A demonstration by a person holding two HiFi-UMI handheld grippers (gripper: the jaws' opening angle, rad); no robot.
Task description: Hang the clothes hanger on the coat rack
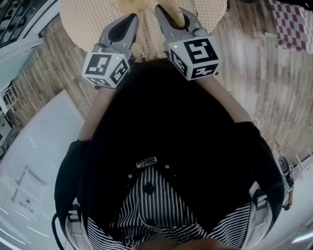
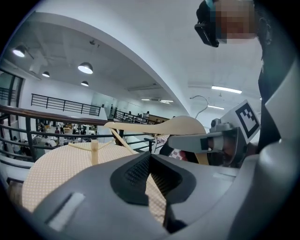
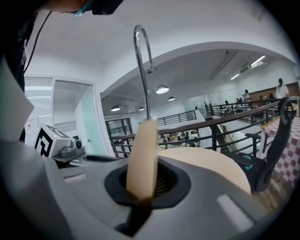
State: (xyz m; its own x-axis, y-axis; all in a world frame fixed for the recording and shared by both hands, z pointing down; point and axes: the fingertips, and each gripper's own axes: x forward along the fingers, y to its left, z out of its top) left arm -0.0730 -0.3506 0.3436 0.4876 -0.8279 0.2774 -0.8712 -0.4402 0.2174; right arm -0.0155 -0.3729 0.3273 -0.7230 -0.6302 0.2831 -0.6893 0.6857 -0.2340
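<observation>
A pale wooden clothes hanger (image 3: 142,157) with a metal hook (image 3: 142,61) stands upright between the jaws of my right gripper (image 3: 145,187), which is shut on it. In the left gripper view the hanger (image 2: 173,125) stretches sideways from the right gripper (image 2: 213,142). A small wooden coat rack (image 2: 94,151) stands on the round table (image 2: 51,168), left of the hanger and apart from it. My left gripper (image 2: 150,176) is shut with nothing between its pads. From the head view, both grippers, left (image 1: 130,20) and right (image 1: 172,14), reach over the table's near edge (image 1: 83,27).
The table carries a beige dotted cloth. A black railing (image 2: 28,115) runs behind it. A dark chair (image 3: 276,140) and a checked cloth (image 1: 293,27) are at the right. White panels (image 1: 34,166) lie on the wooden floor at the left.
</observation>
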